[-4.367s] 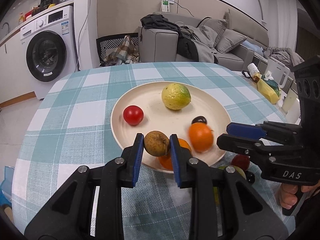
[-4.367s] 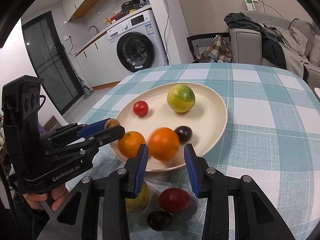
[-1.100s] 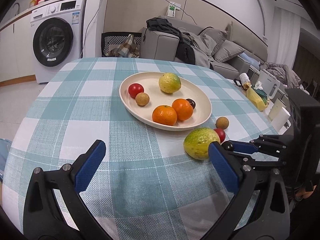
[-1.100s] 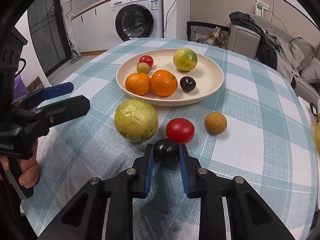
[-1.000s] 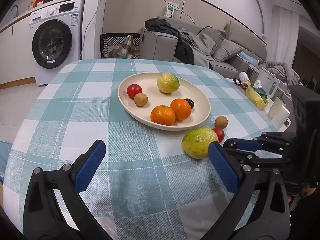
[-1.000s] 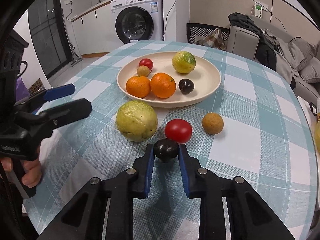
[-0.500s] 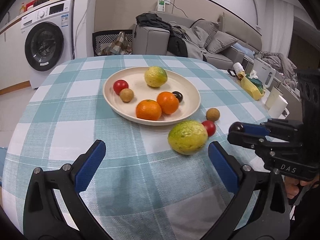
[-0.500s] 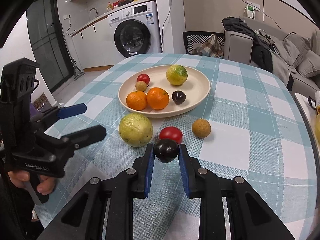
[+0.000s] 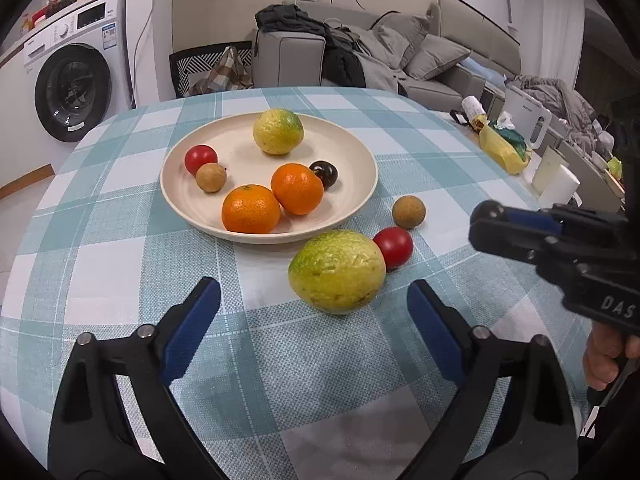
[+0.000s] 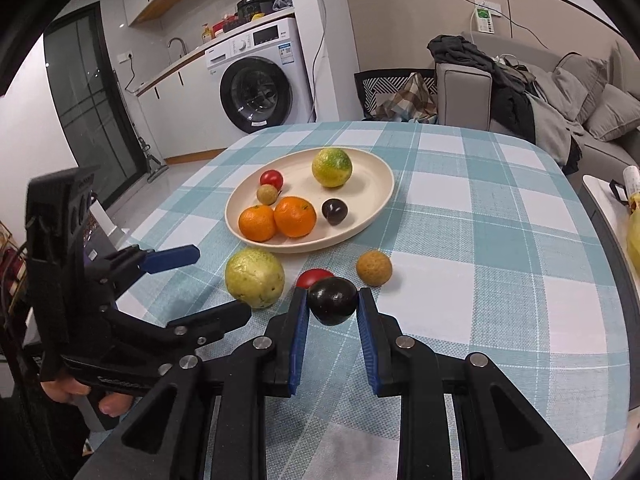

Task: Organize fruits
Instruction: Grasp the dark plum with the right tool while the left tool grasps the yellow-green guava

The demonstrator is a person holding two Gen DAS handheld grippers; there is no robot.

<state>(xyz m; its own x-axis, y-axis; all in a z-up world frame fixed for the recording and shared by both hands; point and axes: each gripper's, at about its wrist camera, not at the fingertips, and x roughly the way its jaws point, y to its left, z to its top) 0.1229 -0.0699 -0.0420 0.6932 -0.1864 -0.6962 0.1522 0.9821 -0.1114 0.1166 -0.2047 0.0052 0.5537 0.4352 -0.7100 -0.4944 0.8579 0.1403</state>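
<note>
Fruit on the checked table, one plum lifted.
Left gripper [image 9: 314,308], jaws wide but just narrowing, faces the green-yellow citrus [image 9: 337,271], untouched, below the plate [image 9: 362,194]; beside it a tomato [image 9: 393,247]. Right gripper [image 10: 333,301] pinches the dark plum [image 10: 333,300].

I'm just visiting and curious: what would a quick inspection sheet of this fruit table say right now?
Surface: round table, teal checked cloth.
Job's things: cream plate holding six fruits; big green-yellow fruit, red tomato and brown fruit on the cloth.
Clutter: yellow bag, white cups beside the table.
Grippers: left gripper open, jaws just closing, fruit ahead untouched; right gripper clamps a dark plum.
Cables: wall cord.
Surroundings: washing machine, sofa.
</note>
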